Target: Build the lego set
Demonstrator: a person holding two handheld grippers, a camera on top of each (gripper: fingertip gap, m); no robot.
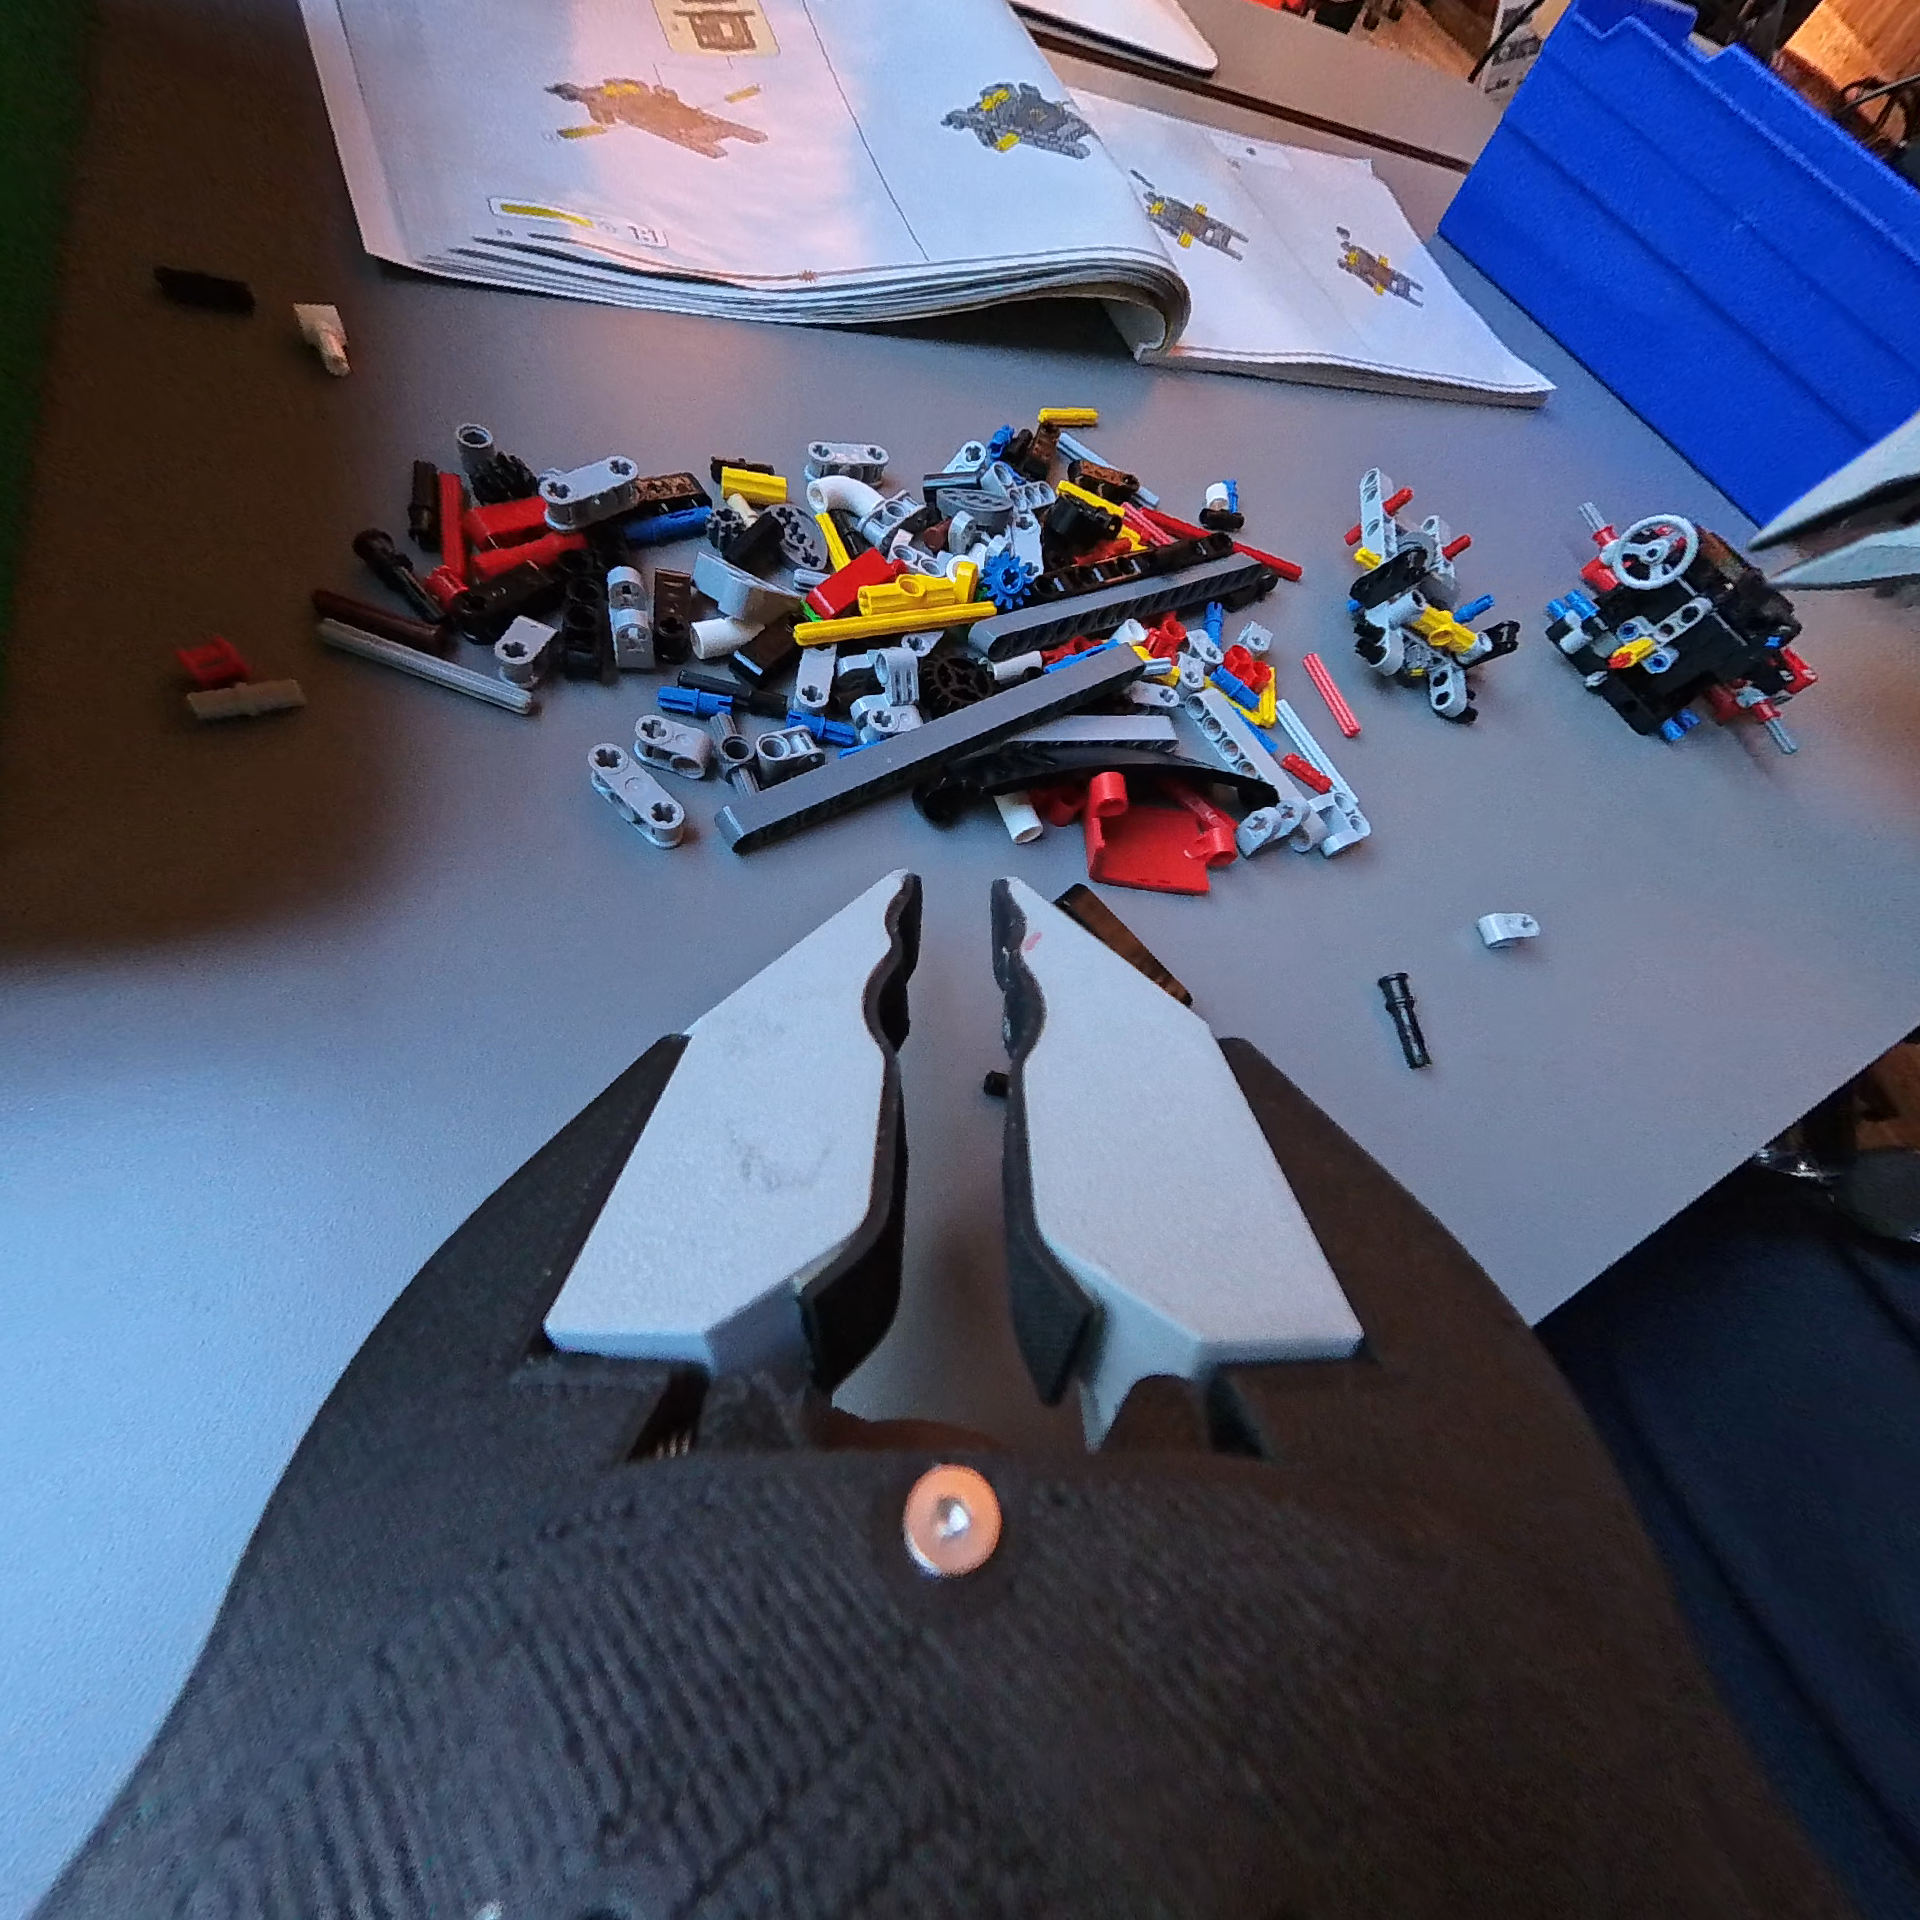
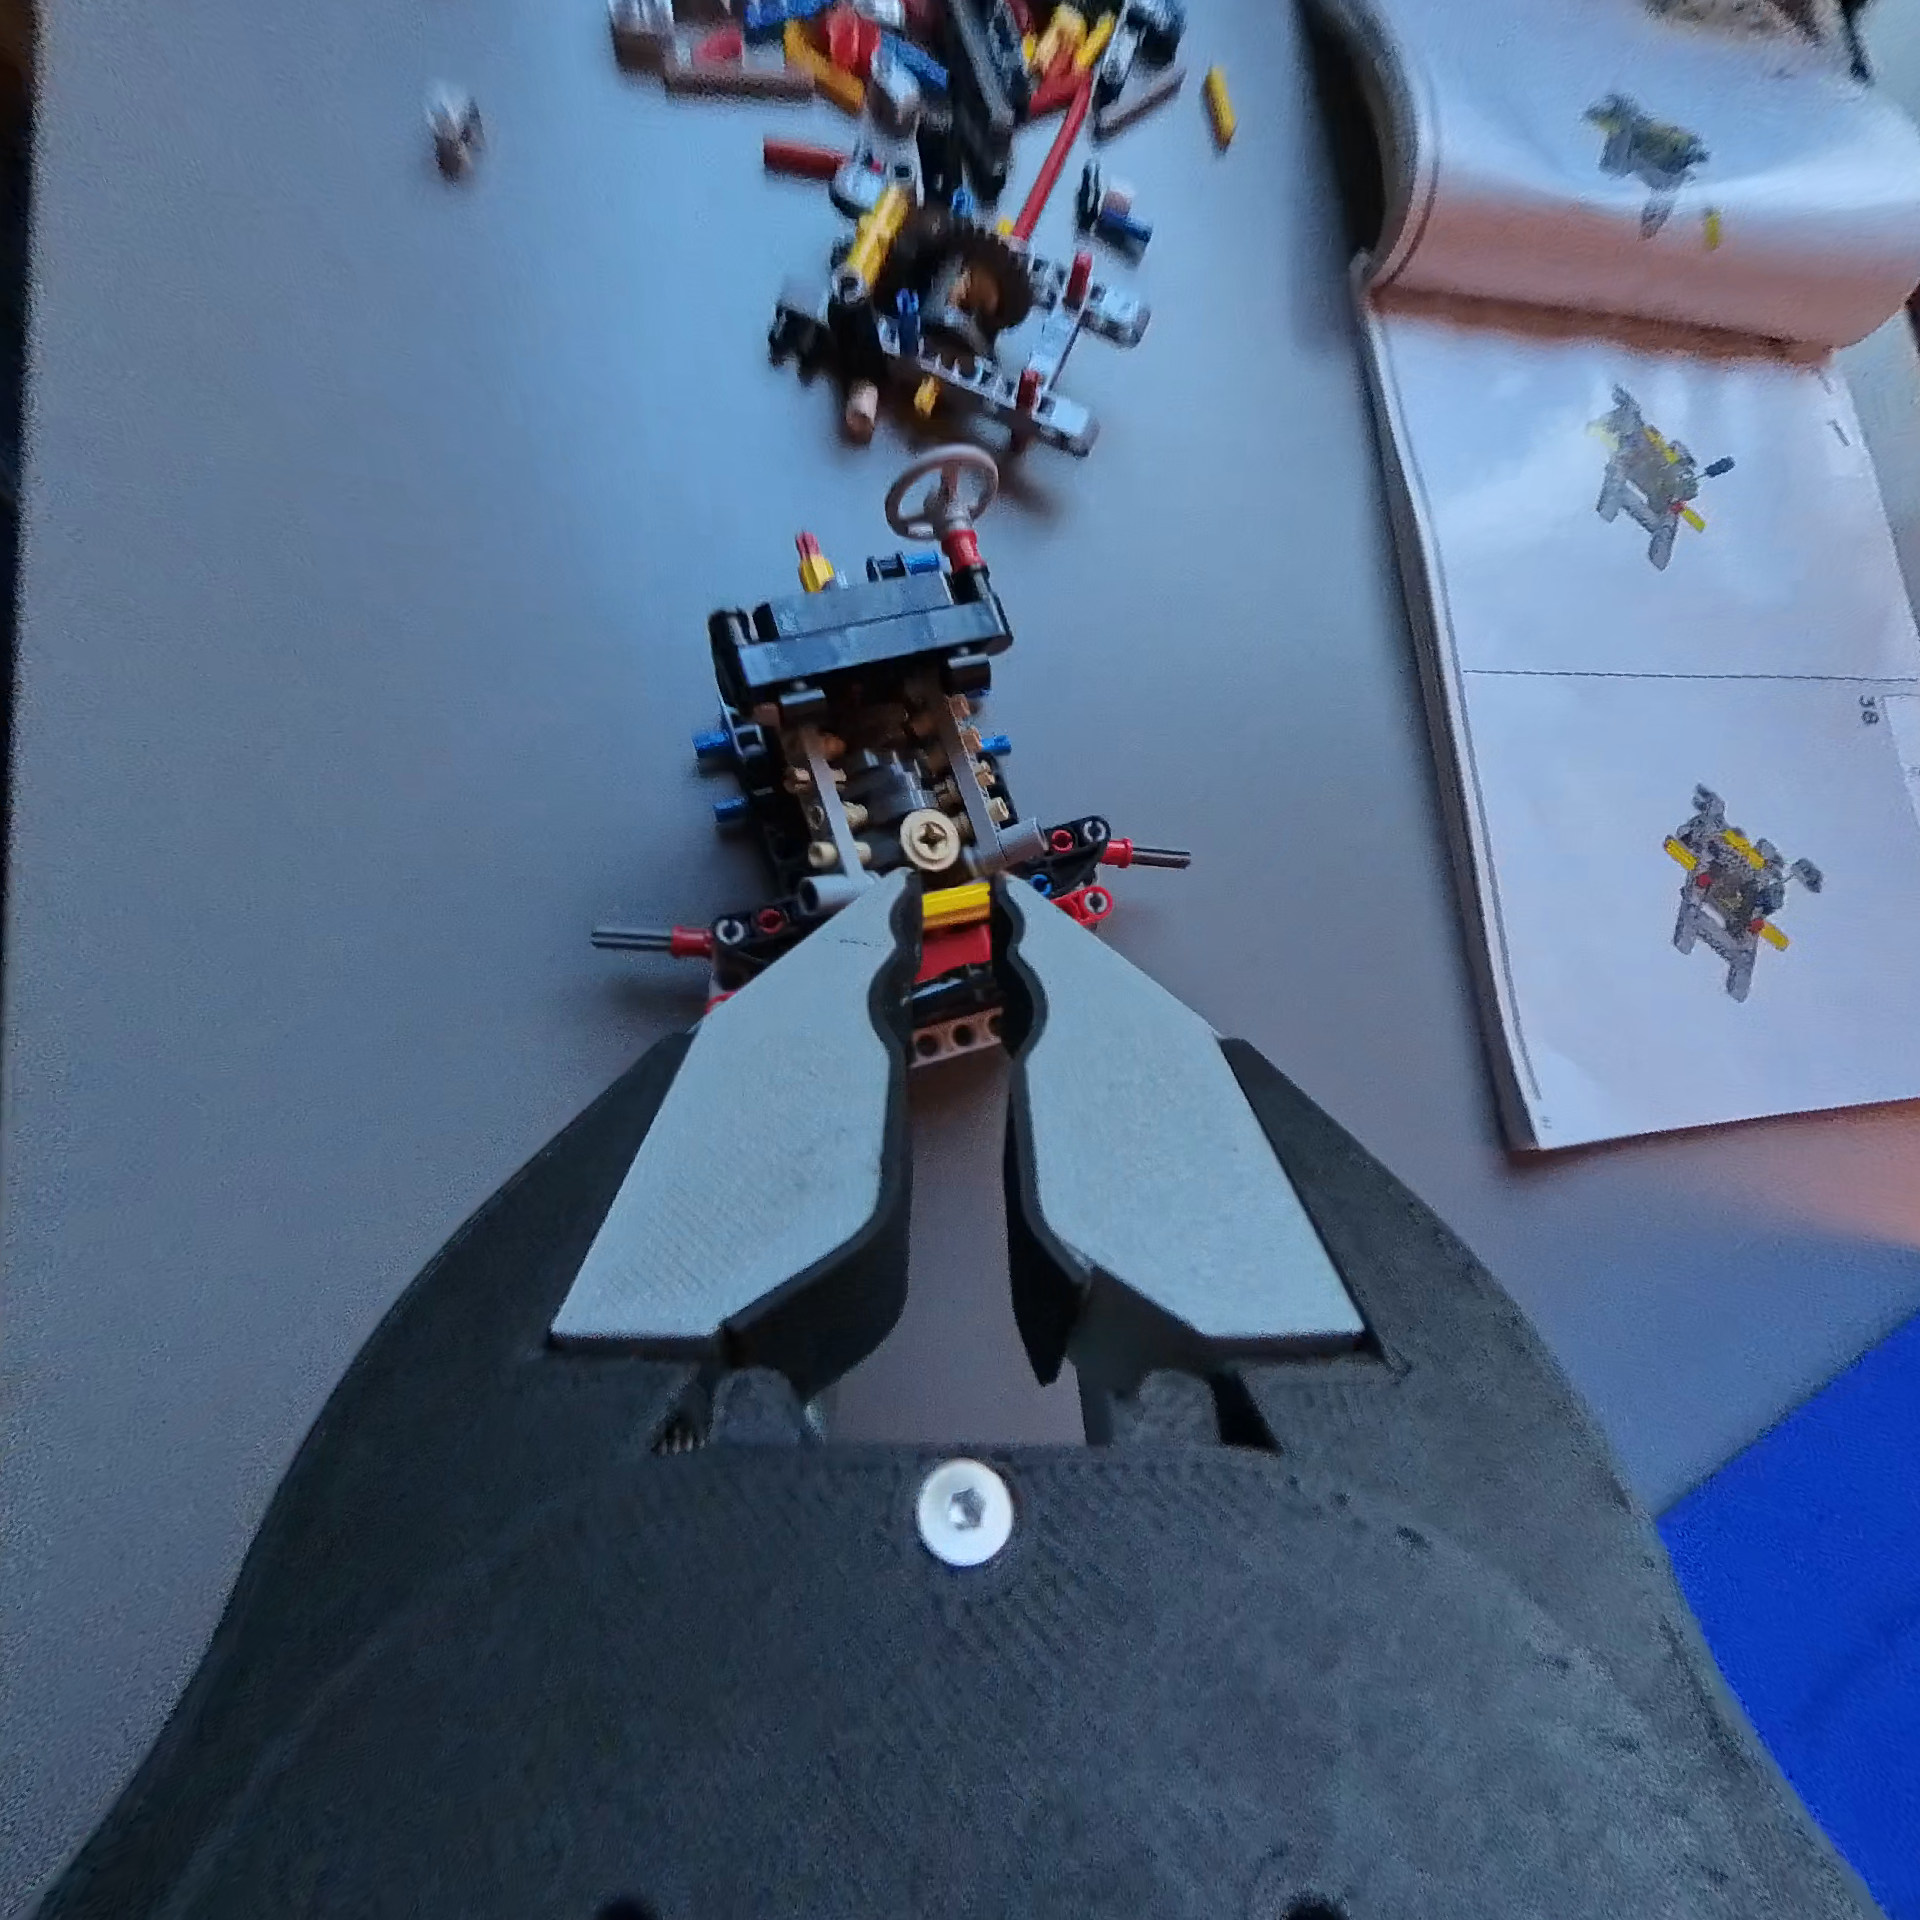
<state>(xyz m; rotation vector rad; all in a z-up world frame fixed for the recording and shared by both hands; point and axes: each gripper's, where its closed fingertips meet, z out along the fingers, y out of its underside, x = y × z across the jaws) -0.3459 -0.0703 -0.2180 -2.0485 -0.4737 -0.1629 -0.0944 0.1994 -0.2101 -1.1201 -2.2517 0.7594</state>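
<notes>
Your left gripper (image 1: 956, 894): jaws slightly apart, bare, near brick pile (image 1: 883, 623) | Your right gripper (image 2: 956, 894): clamps yellow piece (image 2: 954, 904) of black assembly (image 2: 862, 717).

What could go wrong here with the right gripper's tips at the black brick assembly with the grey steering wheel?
The right gripper straddles the yellow piece at the black brick assembly's near end; whether its pads press is unclear, so a lift might slip. The thin axles with red bushes stick out sideways and could snag. The grey steering wheel on its thin stalk might pop off if bumped.
</notes>
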